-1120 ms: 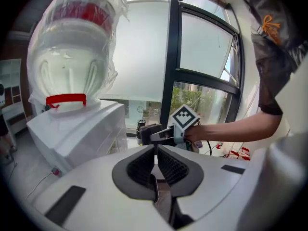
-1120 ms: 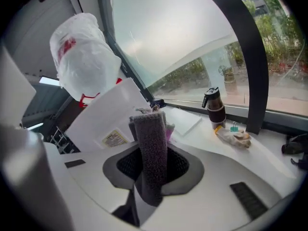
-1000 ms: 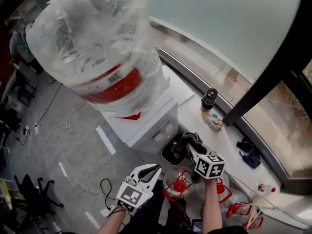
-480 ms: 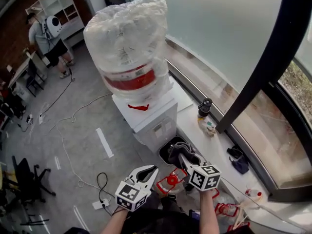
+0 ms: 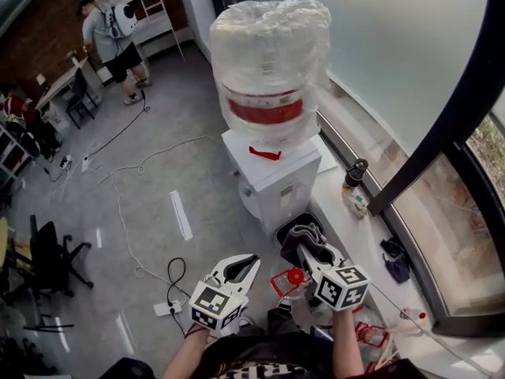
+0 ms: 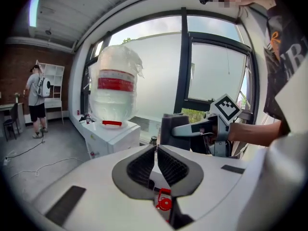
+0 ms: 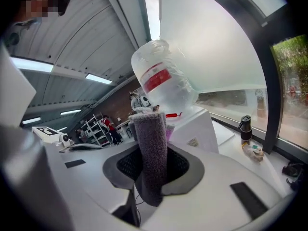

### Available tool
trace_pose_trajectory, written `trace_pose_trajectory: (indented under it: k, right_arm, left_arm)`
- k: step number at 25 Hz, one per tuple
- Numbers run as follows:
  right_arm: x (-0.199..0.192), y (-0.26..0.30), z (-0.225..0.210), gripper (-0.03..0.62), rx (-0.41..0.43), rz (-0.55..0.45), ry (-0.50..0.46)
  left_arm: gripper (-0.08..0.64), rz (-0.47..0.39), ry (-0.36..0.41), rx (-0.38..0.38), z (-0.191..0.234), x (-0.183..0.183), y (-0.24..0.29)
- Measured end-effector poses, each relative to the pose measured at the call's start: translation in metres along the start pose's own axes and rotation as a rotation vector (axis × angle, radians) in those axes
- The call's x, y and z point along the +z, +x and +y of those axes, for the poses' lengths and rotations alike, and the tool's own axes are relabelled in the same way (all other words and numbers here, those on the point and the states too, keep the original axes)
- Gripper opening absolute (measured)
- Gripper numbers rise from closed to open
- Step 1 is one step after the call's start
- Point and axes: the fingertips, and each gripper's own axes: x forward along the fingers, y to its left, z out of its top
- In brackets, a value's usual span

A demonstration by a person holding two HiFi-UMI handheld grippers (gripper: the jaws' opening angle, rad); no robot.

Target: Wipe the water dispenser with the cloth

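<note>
The white water dispenser stands by the window ledge, carrying a plastic-wrapped bottle with a red label. It also shows in the left gripper view and the right gripper view. My right gripper is shut on a folded grey cloth, which stands up between the jaws. It is a short way in front of the dispenser, not touching it. My left gripper is shut and holds nothing, its jaws pressed together.
A black flask and a small bottle stand on the white ledge right of the dispenser. A dark bin sits at its foot. Red-capped bottles lie below me. Cables cross the floor; a person stands far left.
The head view has pulled back and tilted up, so the dispenser now appears smaller and farther off. Both grippers hold nearly the same pose, the cloth still held in the right one.
</note>
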Motion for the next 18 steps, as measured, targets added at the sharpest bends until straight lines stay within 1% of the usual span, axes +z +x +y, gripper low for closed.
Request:
trace_pose_trajectory:
  k: [3,7,13,18]
  right_arm:
    - [-0.007,-0.003,0.027,0.101,0.000,0.000,-0.042]
    - [-0.024,-0.010,0.070,0.101,0.012,-0.002,-0.066]
    - [-0.048,-0.016,0.127,0.101,0.031,0.012,-0.119]
    - [-0.061,-0.024,0.154,0.101,0.027,0.024,-0.163]
  left_arm:
    - [0.029,-0.025,0.018,0.035,0.007,0.002,-0.034]
    - [0.029,-0.050,0.009,0.067,0.012,-0.007,-0.083]
    - [0.029,-0.092,0.004,0.077,0.012,-0.020,-0.137]
    - [0.029,-0.135,-0.009,0.086,0.011,-0.026,-0.169]
